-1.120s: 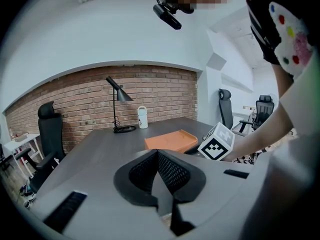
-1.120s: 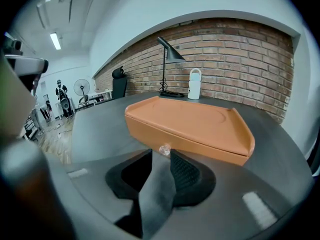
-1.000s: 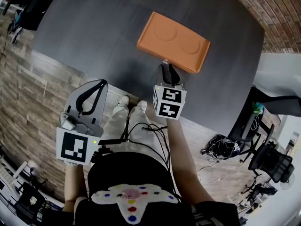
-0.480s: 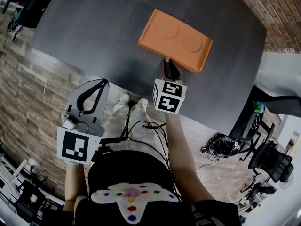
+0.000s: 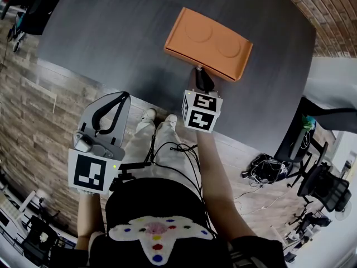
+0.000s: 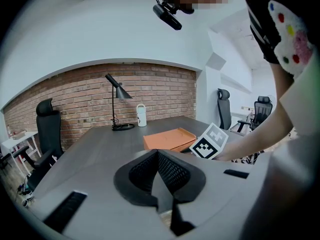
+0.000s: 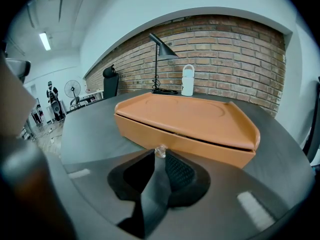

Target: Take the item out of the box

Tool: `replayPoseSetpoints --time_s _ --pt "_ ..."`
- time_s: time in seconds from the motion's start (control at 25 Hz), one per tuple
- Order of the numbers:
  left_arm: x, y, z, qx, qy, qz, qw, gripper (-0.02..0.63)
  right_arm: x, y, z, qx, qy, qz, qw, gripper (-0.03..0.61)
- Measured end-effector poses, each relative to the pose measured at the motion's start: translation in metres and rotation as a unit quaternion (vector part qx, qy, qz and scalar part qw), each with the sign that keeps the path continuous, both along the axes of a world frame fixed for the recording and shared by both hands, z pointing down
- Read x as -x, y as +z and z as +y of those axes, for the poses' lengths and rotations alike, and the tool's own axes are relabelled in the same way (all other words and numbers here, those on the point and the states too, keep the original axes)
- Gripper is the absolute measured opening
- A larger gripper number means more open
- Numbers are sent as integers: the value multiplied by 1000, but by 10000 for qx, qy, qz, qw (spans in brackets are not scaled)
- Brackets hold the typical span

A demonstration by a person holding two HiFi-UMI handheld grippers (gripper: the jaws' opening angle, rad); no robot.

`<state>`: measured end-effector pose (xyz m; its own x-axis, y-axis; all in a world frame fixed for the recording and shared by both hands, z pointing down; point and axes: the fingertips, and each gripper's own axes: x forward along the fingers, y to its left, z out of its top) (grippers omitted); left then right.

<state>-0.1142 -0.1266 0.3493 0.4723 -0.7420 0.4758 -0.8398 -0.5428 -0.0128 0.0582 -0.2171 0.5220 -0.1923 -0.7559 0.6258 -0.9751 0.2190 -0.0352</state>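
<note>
Now my right hand-held gripper [image 5: 198,71], jaws just closing, pinches the small clear knob [image 7: 160,150] on the front of the orange box [image 5: 209,41], near the worktop's [image 5: 111,32] near edge. My left hand-held gripper [image 6: 158,151] hangs beyond that edge, jaws pressed together.

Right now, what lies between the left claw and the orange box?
Only bare dark tabletop. The left gripper view shows it running clear from the left claw up to the orange box, and the head view agrees.
</note>
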Motion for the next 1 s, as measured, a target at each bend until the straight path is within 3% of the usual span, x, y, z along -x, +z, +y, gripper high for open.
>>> replayPoseSetpoints --time_s 1.0 --pt "11 3 25 -7 385 81 9992 5 16 1 42 35 305 -54 9995 75"
